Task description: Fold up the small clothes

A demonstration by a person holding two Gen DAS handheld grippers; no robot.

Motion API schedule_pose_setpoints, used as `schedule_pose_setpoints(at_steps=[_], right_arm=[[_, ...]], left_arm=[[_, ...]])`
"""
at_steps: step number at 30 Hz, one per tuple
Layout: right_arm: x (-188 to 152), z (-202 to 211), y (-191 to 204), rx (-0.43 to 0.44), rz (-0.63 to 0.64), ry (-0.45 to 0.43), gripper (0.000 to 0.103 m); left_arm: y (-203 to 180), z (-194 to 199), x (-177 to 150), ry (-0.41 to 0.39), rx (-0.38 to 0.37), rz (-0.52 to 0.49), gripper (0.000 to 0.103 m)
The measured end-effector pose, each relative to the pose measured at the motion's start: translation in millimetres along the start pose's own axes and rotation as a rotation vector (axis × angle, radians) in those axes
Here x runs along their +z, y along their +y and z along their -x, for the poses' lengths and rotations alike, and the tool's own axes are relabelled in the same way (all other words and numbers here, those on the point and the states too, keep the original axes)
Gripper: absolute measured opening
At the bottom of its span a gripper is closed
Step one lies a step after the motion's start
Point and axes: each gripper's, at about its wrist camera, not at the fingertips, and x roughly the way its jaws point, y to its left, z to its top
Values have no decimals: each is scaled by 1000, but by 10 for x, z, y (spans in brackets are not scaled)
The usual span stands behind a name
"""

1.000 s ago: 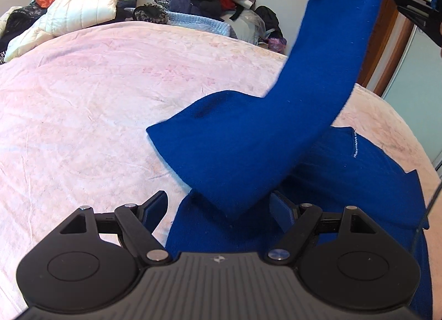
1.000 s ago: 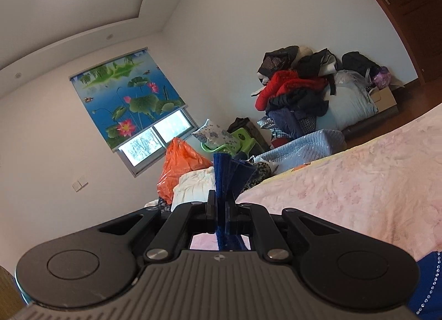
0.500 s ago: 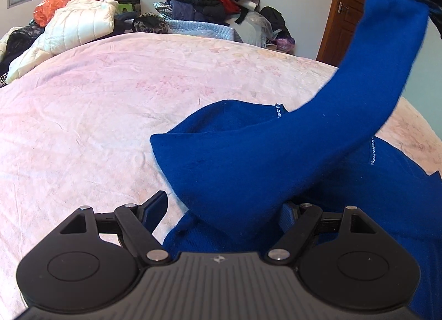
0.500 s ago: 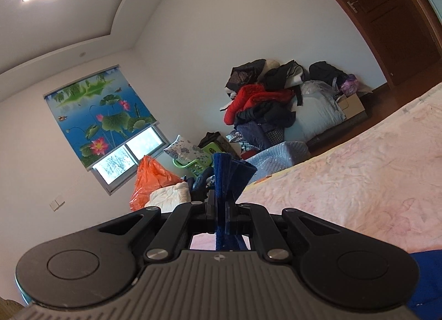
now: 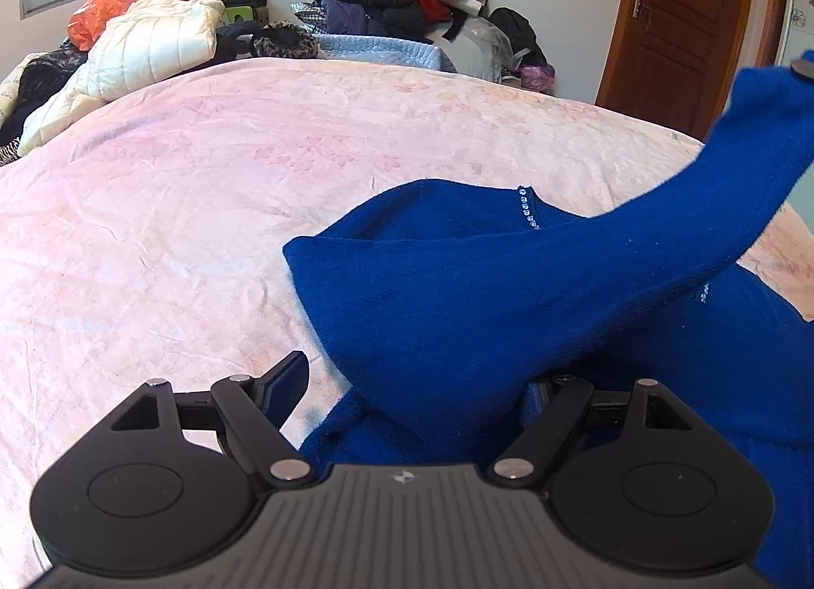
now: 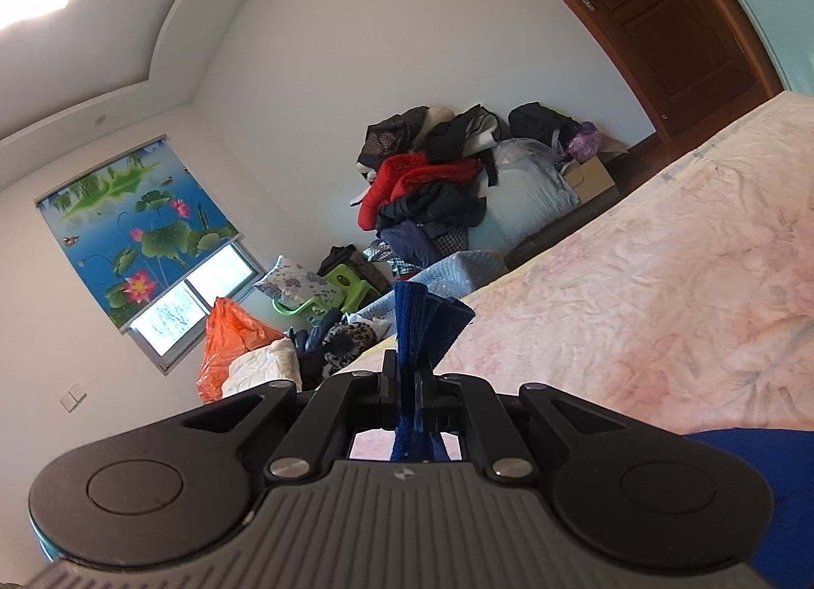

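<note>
Left wrist view: blue sweater [image 5: 458,294] on pink bedspread [image 5: 178,212], sleeve [image 5: 712,192] raised toward the door side. Left gripper [image 5: 417,380]: jaws spread wide, straddling the shoulder fold, holding nothing. Right gripper [image 6: 413,385]: clamped on the sleeve cuff [image 6: 422,319]. Handling advice: carry the sleeve straight across the sweater body, keep it taut, lay it flat before releasing.
</note>
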Motion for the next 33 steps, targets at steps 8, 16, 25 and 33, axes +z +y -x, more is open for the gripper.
schedule_pose_setpoints(at_steps=[8, 16, 25, 33], right_arm=[[-127, 285, -378, -60, -49, -26, 10], [-368, 599, -817, -152, -83, -38, 10], [-751, 794, -1337, -216, -191, -2, 10], [-986, 935, -1573, -261, -257, 8, 11]], left_arm=[[89, -3, -9, -11, 21, 29, 81], [71, -24, -51, -2, 30, 27, 81], [61, -37, -98, 6, 42, 17, 82], [85, -57, -163, 30, 53, -4, 83]])
